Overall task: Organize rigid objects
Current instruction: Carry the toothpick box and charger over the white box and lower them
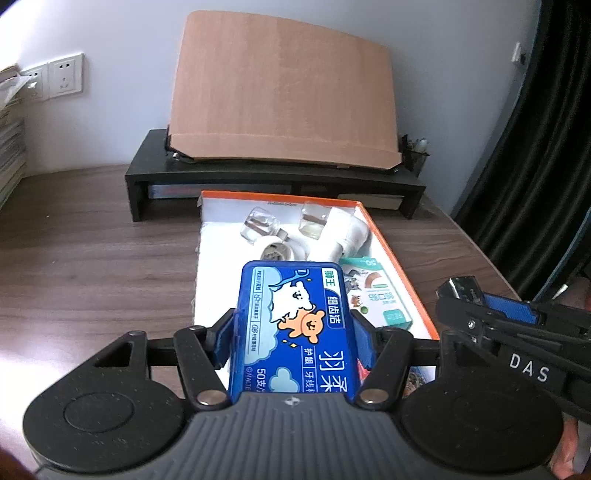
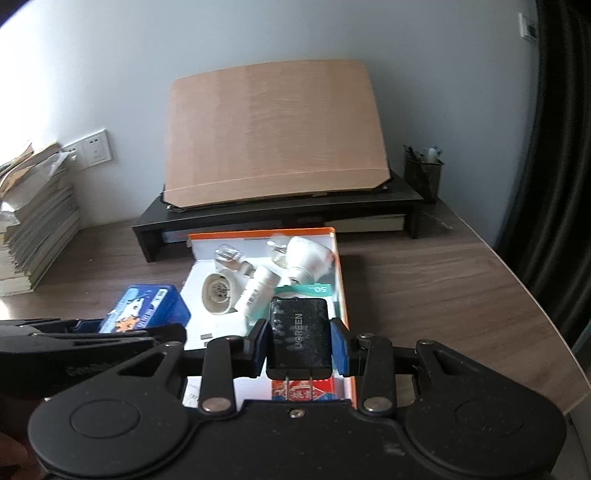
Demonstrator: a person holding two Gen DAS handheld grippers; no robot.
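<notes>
Left tool (image 1: 293,332) clenched on blue floss box (image 1: 291,325); right tool (image 2: 300,341) grasping black charger (image 2: 300,338), both over orange-rimmed tray (image 2: 341,295).

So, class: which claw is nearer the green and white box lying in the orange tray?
Right. The right claw, gripping the black charger, hovers just above the green and white box; the left claw, holding the blue floss box, is left of it.

A wood-grain desk (image 2: 424,288) stands against a pale wall (image 2: 258,33). A black riser (image 2: 280,216) at the back carries a tilted brown board (image 2: 273,133). Sockets (image 1: 66,75) sit beside stacked books (image 2: 37,229); a dark curtain (image 2: 561,147) hangs right, behind a pen cup (image 2: 423,175).
</notes>
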